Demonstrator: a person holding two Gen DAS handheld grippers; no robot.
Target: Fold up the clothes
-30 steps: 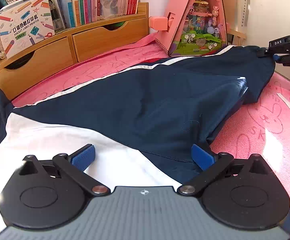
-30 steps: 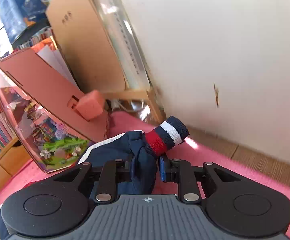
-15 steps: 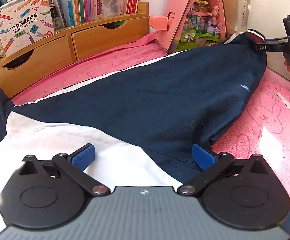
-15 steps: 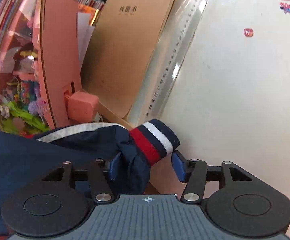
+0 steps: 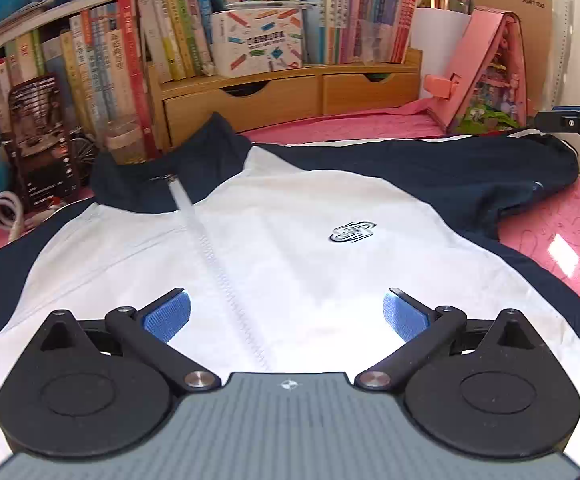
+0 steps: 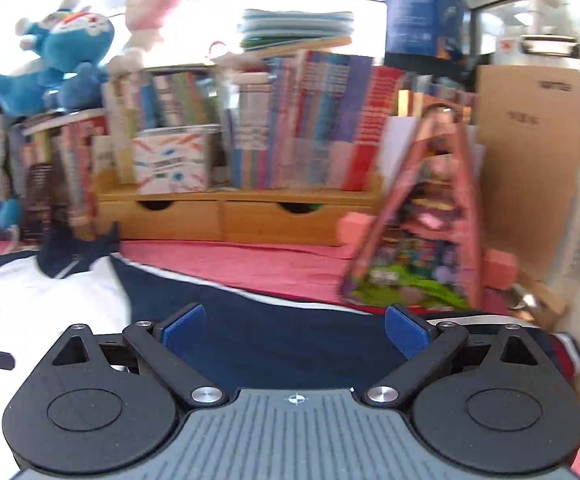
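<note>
A: Listing item one: jacket, white front with navy sleeves and collar, lying face up and zipped across the pink tabletop, collar toward the far edge by the wooden drawer shelf.

B: Changes since a second ago?

A: The right tongs were clenched on the striped cuff then; now their jaws are opening, nearly full width, with nothing pressed between the pads. Navy sleeve lies spread out toward the right edge, cuff just right of the tongs. The view from the left tongs has swung from the sleeve to the chest panel.

B: State of the left tongs?

A: Released, jaws wide, hovering over the zip, gripping nothing.

B: Meaning for the task?

A: In my judgement the flattening stage is done on that side: the sleeve is laid straight, so the fold itself is yet to begin, likely sleeve across chest.

B: Legible markings?

A: Box on the shelf: pencil-and-scissors print with Chinese characters, small line unreadable here. Brown cardboard at the far right corner: "xsrmte" or similar, uncertain. Chest emblem: dark oval logo, lettering too small. Book spines: unreadable.
</note>
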